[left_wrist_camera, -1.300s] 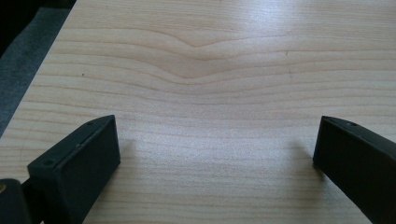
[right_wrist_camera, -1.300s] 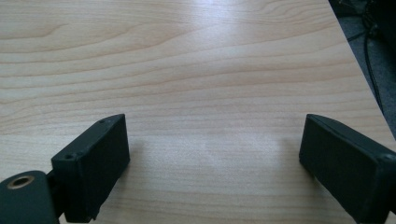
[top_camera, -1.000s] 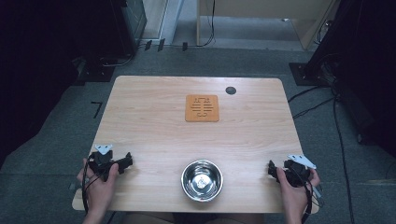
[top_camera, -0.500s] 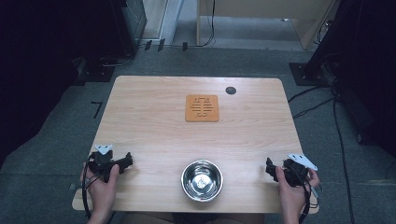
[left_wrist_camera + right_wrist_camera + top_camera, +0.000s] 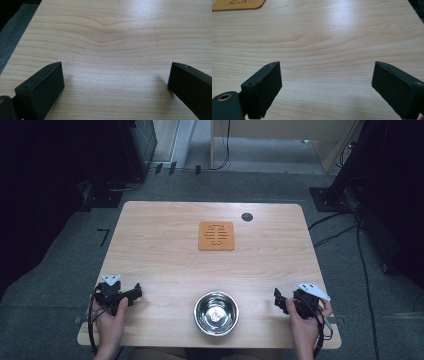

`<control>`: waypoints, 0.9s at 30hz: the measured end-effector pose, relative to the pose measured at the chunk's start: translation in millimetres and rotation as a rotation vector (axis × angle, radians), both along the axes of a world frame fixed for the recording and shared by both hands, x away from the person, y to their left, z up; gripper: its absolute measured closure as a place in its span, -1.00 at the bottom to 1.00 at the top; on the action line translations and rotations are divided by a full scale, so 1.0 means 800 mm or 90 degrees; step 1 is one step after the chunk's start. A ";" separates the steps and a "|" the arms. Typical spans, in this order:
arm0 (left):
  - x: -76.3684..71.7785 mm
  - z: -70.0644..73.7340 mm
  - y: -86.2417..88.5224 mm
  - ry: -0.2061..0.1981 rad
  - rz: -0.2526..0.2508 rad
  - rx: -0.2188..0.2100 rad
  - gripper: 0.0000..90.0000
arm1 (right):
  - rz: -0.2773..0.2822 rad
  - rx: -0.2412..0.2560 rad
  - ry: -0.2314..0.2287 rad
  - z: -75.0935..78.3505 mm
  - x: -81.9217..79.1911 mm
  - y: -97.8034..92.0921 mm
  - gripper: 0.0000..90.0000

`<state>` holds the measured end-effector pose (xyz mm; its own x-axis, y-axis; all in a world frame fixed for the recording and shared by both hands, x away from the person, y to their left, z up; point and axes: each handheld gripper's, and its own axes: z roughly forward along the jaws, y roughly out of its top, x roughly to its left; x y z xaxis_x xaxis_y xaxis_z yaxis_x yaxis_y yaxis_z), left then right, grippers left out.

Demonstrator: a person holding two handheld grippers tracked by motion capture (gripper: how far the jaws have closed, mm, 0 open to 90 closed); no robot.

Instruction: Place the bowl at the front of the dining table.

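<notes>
Both jaw pairs gape wide, empty: your left gripper (image 5: 134,294) at 9 o'clock of the shiny round steel bowl (image 5: 216,313), right gripper (image 5: 278,298) at 3. Pinching one thin rim could tip it; the smooth wooden table (image 5: 165,260) lets it skid.

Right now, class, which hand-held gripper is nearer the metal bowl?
Right, only slightly. The right hand-held gripper sits just right of the bowl; the left hand-held gripper lies a little farther off to its left.

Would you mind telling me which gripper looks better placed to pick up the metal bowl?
Probably right: the right gripper lies a little closer to the bowl than the left gripper. Both are open and empty.
</notes>
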<state>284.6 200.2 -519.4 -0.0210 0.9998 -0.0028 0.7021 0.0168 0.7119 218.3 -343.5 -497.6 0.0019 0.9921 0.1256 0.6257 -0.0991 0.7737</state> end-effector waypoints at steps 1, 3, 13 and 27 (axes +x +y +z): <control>0.000 0.000 0.000 0.000 0.000 0.000 -0.99 | 0.005 -0.001 0.001 -0.001 0.001 0.002 -0.80; 0.000 0.000 0.000 0.000 0.000 0.000 -0.99 | 0.011 -0.001 0.003 -0.001 0.001 0.007 -0.80; 0.000 0.000 0.000 -0.001 0.000 0.000 -0.99 | 0.045 -0.002 -0.001 0.002 0.002 0.027 -0.80; 0.000 0.000 0.000 0.000 0.000 0.000 -0.99 | 0.078 0.006 -0.007 0.002 0.002 0.046 -0.80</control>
<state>284.6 200.1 -519.5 -0.0212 0.9998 -0.0031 0.7016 0.0171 0.7123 220.0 -306.9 -495.7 -0.1201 0.9836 0.1344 0.6255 -0.0302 0.7796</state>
